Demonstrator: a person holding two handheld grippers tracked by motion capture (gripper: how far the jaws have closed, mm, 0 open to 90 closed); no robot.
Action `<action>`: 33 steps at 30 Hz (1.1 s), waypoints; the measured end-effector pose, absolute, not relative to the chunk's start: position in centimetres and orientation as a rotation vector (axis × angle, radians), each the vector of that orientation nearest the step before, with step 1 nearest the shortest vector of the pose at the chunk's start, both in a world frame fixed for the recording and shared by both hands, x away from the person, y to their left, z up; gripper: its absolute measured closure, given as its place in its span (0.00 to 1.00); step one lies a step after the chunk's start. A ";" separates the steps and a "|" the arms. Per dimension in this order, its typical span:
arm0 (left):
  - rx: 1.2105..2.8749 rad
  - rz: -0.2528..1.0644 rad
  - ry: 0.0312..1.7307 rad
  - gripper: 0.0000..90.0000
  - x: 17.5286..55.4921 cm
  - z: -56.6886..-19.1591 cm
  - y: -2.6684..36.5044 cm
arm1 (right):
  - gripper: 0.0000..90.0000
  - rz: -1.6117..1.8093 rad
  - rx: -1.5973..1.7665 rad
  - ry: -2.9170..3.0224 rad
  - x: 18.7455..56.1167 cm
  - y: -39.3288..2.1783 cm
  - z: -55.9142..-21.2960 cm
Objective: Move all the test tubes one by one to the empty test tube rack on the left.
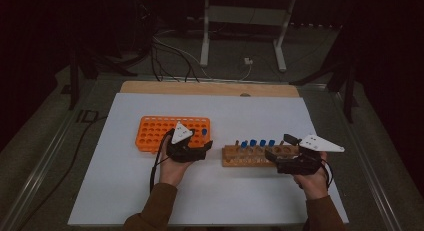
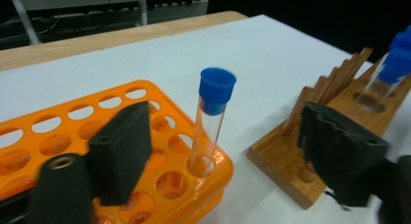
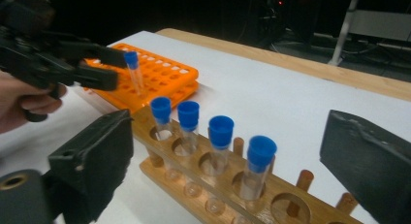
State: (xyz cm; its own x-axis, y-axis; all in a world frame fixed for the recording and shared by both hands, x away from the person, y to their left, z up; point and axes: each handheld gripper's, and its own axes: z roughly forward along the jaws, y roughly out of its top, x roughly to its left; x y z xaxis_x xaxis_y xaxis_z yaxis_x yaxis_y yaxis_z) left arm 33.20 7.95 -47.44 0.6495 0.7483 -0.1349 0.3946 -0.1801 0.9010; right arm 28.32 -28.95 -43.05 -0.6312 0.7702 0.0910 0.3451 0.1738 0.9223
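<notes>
While held level at the end of the orange rack (image 2: pixel 58 141), bracketed the blue-capped tube (image 2: pixel 212 132) with the left gripper (image 2: pixel 228 146): jaws well apart, one pad on each side, neither touching the glass. Found that tube seated in a corner hole at the rack end facing the wooden rack (image 1: pixel 240 158). Stood upright there with a very slight lean, long axis vertical, cap up, rounded bottom down in the hole. Lay dead ahead of the jaws and between them, so crossed the line of reach at a right angle. Judged the coming move to turn on that: straight back along the jaw line should clear the tube, while any sideways drift would knock a pad against it.

Kept the right gripper (image 1: pixel 274 158) near the wooden rack, jaws likewise apart and empty. Saw four more capped tubes (image 3: pixel 220 136) upright in a row there, caps up, just ahead of those jaws. Judged the right hand nearer to that row, the left hand nearer to the seated tube.
</notes>
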 end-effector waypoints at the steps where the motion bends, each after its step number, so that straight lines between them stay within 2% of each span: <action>1: 1.794 0.420 0.922 0.18 33.1 -47.3 8.1 | 0.07 1.448 1.060 2.052 28.4 -29.0 -43.1; 6: 1.772 0.443 0.933 0.04 32.5 -46.6 8.5 | 0.10 1.412 1.077 2.059 28.8 -29.1 -43.5; 10: 1.765 0.438 0.919 0.03 32.0 -46.4 8.9 | 0.18 1.361 1.081 2.080 29.2 -28.9 -44.0; 13: 1.758 0.446 0.917 0.03 31.6 -46.3 9.1 | 0.28 1.326 1.085 2.095 29.4 -28.8 -44.4; 17: 1.740 0.445 0.916 0.02 31.1 -46.2 9.3 | 0.50 1.294 1.094 2.117 29.6 -29.0 -44.8; 22: 1.745 0.439 0.897 0.01 30.6 -46.0 9.3 | 0.65 1.281 1.117 2.137 30.0 -29.1 -45.5; 33: 1.748 0.422 0.890 0.01 29.9 -46.0 9.3 | 0.76 1.267 1.097 2.155 30.5 -28.5 -46.1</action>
